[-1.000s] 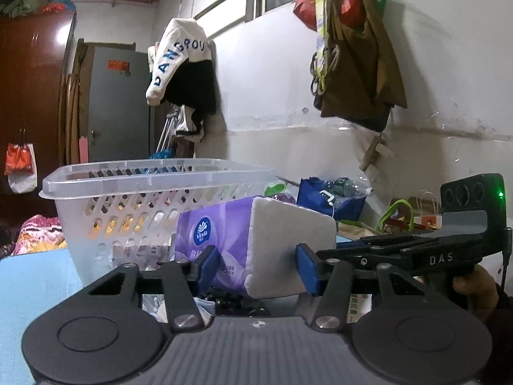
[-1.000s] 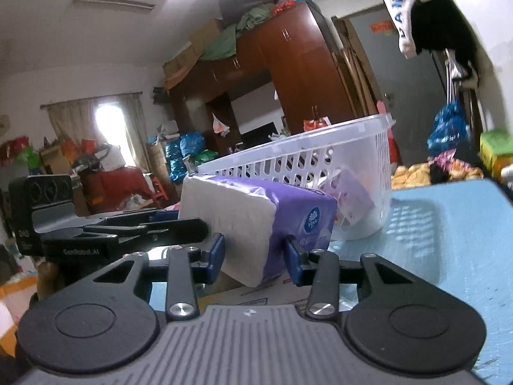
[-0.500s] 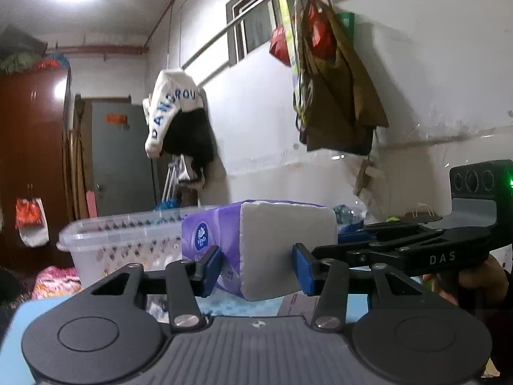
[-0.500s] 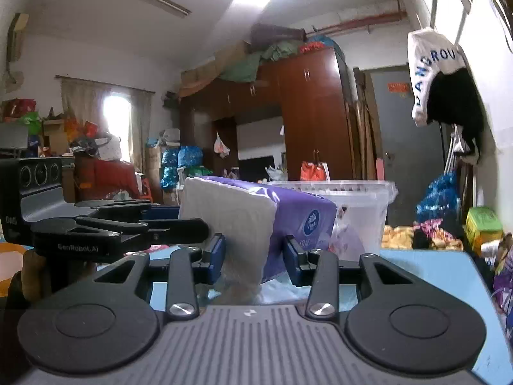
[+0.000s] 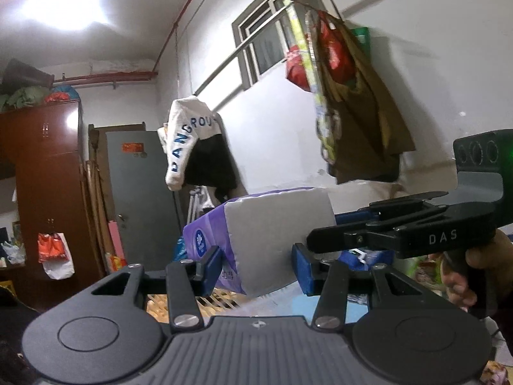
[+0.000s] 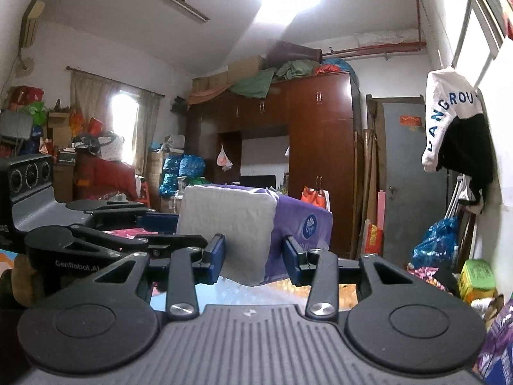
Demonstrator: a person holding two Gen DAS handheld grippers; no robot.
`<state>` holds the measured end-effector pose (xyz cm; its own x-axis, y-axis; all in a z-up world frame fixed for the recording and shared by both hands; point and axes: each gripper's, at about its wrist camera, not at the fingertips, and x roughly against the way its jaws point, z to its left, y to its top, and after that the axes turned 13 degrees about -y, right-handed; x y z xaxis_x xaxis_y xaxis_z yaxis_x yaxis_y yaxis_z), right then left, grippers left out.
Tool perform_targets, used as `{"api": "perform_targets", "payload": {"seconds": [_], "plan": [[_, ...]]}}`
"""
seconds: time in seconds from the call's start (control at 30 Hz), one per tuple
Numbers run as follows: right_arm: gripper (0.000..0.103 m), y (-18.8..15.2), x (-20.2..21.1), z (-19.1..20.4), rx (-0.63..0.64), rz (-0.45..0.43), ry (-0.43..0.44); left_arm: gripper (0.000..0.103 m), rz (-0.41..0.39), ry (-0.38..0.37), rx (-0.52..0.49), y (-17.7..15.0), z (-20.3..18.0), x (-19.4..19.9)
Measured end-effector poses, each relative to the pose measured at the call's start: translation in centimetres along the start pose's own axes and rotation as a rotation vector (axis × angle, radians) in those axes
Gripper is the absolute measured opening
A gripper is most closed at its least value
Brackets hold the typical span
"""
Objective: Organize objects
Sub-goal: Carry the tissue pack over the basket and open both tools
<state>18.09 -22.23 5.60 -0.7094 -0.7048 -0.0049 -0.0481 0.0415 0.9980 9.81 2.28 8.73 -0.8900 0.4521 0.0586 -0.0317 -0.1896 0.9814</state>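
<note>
A purple-and-white tissue pack (image 5: 272, 234) hangs in the air between both grippers. My left gripper (image 5: 258, 268) is shut on one end of it. My right gripper (image 6: 255, 258) is shut on the other end; the pack also shows in the right wrist view (image 6: 250, 224). The right gripper's body (image 5: 416, 231) shows at the right of the left wrist view, the left gripper's body (image 6: 80, 224) at the left of the right wrist view. A strip of the white lattice basket (image 5: 205, 301) shows just below the pack.
A white wall with hanging bags (image 5: 349, 106) and a white-and-black jacket (image 5: 195, 147) is to the right. A brown wardrobe (image 6: 304, 166) and grey door (image 6: 413, 176) stand behind. Blue table surface (image 5: 323, 304) lies below.
Both grippers have lifted the tissue pack upward. The basket has dropped from mid-frame to almost out of view below the pack. Both grips are unchanged.
</note>
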Motion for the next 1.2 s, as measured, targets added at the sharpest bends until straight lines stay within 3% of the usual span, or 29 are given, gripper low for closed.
{"api": "perform_targets", "payload": {"seconds": [0.23, 0.63, 0.97, 1.07, 1.1, 1.17, 1.2], "plan": [[0.043, -0.2, -4.7, -0.2, 0.011, 0.043, -0.002, 0.052, 0.033, 0.041, 0.035, 1.1, 4.7, -2.9], [0.043, -4.2, -12.2, -0.7, 0.026, 0.240, -0.025, 0.051, 0.223, 0.085, 0.155, -3.0, 12.0, -9.3], [0.043, -3.9, -12.4, -0.8, 0.035, 0.296, -0.021, 0.051, 0.276, 0.110, 0.182, -4.2, 13.0, -9.9], [0.044, -3.6, -13.0, -1.2, 0.039, 0.325, -0.001, 0.056, 0.295, 0.140, 0.142, -4.2, 12.3, -10.2], [0.050, -3.5, -12.3, -1.2, 0.041, 0.315, -0.011, 0.060, 0.296, 0.150, 0.123, -4.1, 12.0, -10.3], [0.072, -3.0, -11.0, -1.9, 0.023, 0.283, -0.040, 0.073, 0.267, 0.183, 0.093, -4.0, 11.3, -9.4], [0.089, -2.7, -9.9, -2.4, 0.012, 0.259, -0.053, 0.079, 0.241, 0.194, 0.093, -3.8, 11.0, -8.7]]}}
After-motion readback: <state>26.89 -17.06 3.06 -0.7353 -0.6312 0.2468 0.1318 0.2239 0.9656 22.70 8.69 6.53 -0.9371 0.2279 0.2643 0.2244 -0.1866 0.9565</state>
